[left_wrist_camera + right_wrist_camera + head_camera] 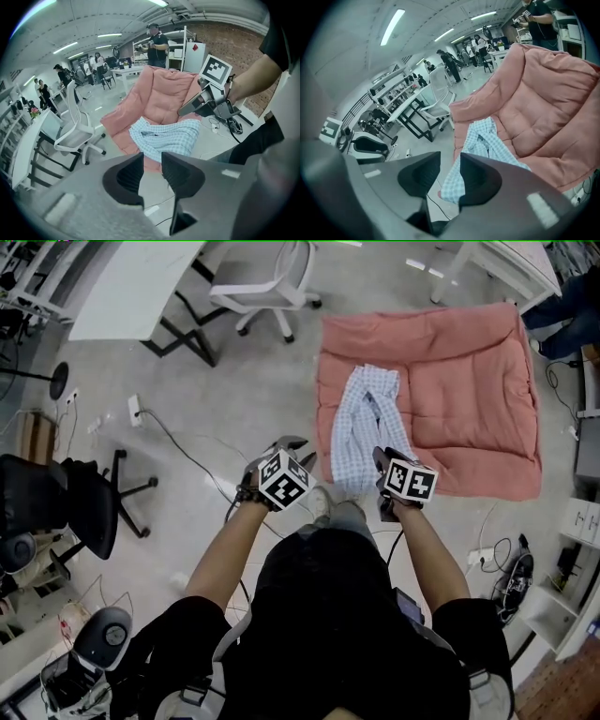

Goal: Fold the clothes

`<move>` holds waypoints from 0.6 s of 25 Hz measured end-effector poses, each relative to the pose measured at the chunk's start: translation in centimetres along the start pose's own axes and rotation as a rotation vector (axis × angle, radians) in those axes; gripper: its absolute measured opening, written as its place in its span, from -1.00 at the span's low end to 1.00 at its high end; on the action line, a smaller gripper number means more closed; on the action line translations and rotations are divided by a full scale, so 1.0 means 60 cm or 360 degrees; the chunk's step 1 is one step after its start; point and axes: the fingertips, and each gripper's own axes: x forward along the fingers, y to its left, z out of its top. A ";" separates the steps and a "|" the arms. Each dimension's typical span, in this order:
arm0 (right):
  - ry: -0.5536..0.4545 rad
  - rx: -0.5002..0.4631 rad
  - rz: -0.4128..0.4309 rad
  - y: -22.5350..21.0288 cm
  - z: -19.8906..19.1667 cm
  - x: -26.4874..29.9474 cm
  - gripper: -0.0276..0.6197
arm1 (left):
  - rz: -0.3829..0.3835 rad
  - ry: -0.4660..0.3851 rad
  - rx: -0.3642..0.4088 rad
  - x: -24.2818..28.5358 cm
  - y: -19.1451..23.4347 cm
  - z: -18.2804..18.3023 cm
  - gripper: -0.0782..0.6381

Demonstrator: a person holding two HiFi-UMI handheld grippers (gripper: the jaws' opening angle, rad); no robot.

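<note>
Left tongs (152,164) and right tongs (450,164) both slightly apart, empty. Shirt (366,423) ahead of them is bunched on the quilt (469,381), so a sloppy grab might snag quilt too.

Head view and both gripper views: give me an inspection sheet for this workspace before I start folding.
Surface: pink quilt spread flat on the grey floor.
Job's things: one blue checked shirt, crumpled lengthwise on the quilt's left part, near end at the quilt's edge.
Clutter: nothing seen on the quilt besides the shirt.
Grippers: left gripper and right gripper both short of the shirt, fingers slightly apart, nothing between them.
Cables: white power strip with a cable running over the floor on the left; a cable tangle on the right.
Surroundings: white chair, white table, black chair; people standing farther off.
</note>
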 end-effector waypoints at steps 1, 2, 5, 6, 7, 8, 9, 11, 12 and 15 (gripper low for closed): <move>0.0008 0.0001 0.0008 -0.001 0.009 0.010 -0.49 | -0.0004 0.0004 -0.0011 0.005 0.009 0.004 -0.43; 0.0013 0.0004 0.0015 -0.004 0.020 0.019 -0.50 | -0.0011 0.0008 -0.0021 0.013 0.018 0.009 -0.43; 0.0029 0.0015 0.0033 -0.029 0.059 0.049 -0.50 | -0.0028 0.0028 -0.0041 0.053 0.045 0.038 -0.43; 0.0040 0.0010 0.0037 -0.039 0.072 0.059 -0.50 | -0.0032 0.0038 -0.0041 0.068 0.053 0.049 -0.43; 0.0051 -0.0003 0.0041 -0.049 0.084 0.068 -0.50 | -0.0035 0.0048 -0.0040 0.083 0.060 0.061 -0.43; 0.0060 -0.0025 0.0048 -0.056 0.096 0.077 -0.50 | -0.0036 0.0054 -0.0039 0.097 0.068 0.072 -0.43; 0.0065 -0.0056 0.0055 -0.062 0.108 0.086 -0.50 | -0.0037 0.0056 -0.0040 0.110 0.076 0.083 -0.43; 0.0064 -0.0124 0.0049 -0.077 0.136 0.100 -0.50 | -0.0033 0.0046 -0.0068 0.136 0.096 0.105 -0.42; 0.0059 -0.0145 0.0041 -0.086 0.149 0.107 -0.50 | -0.0028 0.0039 -0.0092 0.150 0.106 0.114 -0.43; 0.0054 -0.0177 0.0033 -0.113 0.182 0.125 -0.50 | -0.0015 0.0030 -0.0173 0.193 0.133 0.134 -0.42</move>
